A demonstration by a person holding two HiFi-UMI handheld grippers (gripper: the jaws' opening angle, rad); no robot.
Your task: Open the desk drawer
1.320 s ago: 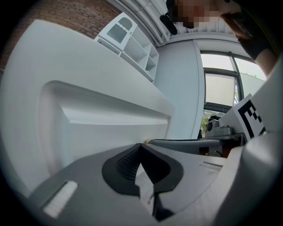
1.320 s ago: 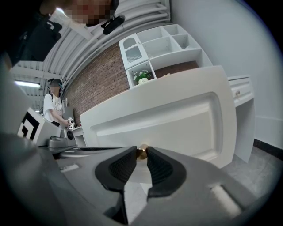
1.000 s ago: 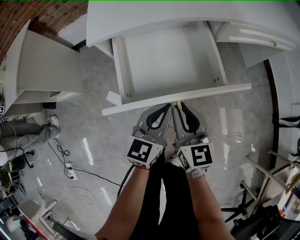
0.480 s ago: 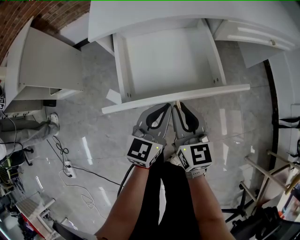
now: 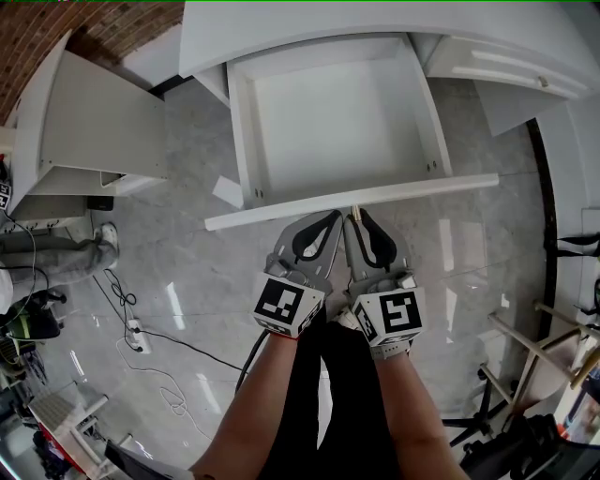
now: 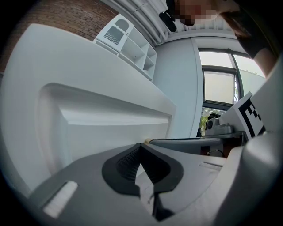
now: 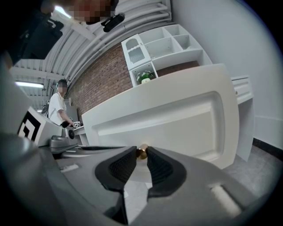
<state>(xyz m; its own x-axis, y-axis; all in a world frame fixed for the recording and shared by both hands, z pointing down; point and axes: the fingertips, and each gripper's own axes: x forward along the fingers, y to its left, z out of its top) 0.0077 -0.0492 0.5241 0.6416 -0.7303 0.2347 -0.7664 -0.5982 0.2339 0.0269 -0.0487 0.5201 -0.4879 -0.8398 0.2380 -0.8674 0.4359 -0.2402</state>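
Observation:
A white desk runs along the top of the head view, and its drawer is pulled out toward me, its inside bare. The drawer's front panel faces both grippers, which sit side by side against it. My right gripper is shut on the small brass knob at the panel's middle. In the right gripper view its pads press the knob from both sides. My left gripper is just left of the knob, and its jaws meet with nothing between them.
A white cabinet with an open door stands at the left. Another closed drawer sits at the right of the desk. Cables and a power strip lie on the grey floor, and metal stands are at the lower right. A person stands far off.
The drawer has slid farther out of the desk, so more of its inside shows. Both grippers have kept their hold at the front panel and moved back with it.

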